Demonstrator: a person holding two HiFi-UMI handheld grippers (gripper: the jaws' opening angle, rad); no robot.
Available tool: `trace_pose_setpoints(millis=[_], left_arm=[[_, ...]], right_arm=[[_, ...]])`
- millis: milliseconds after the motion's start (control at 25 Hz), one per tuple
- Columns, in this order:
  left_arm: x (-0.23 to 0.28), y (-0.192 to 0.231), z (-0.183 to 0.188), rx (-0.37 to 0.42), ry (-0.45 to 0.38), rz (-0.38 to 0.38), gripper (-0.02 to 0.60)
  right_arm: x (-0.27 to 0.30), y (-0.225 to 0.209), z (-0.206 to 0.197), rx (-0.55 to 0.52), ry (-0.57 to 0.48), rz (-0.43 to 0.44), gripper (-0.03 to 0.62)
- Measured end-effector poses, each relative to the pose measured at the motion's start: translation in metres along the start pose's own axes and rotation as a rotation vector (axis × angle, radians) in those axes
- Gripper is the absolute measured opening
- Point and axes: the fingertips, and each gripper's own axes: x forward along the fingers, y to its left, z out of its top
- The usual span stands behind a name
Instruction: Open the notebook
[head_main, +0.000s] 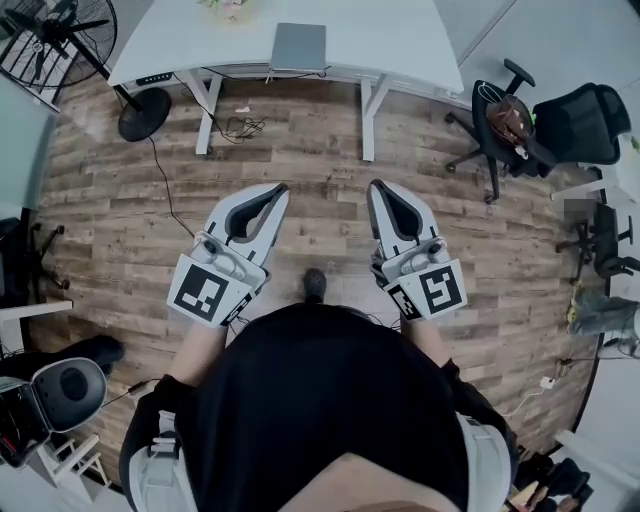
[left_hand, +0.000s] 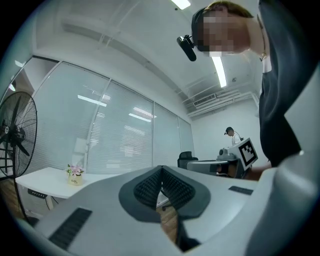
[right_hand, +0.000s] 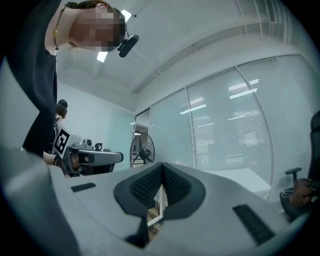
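While standing well off the white desk (head_main: 400, 35), sighting notebook (head_main: 298, 46) lying shut at 12 o'clock. Holding left gripper (head_main: 281, 189) and right gripper (head_main: 376, 186) level, jaws pressed together, empty. Probably doing the approach step; next needing jaws spreading at cover edge.

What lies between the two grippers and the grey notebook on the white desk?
In the head view, only bare wooden floor and the white desk's front edge separate the left gripper and right gripper from the notebook.
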Motion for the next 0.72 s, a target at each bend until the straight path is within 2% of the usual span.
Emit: trace_pose_setpoints(millis=[400,720], left_arm=[[0.057,0.001,-0.006,0.014,-0.003,0.028,0.012],[0.059,0.011,-0.009,0.017,-0.001,0.041,0.011]], right_arm=[[0.014,-0.051,-0.006,0.012,-0.003,0.044,0.005],[0.022,-0.051,-0.01,0.012,-0.006,0.06,0.005]])
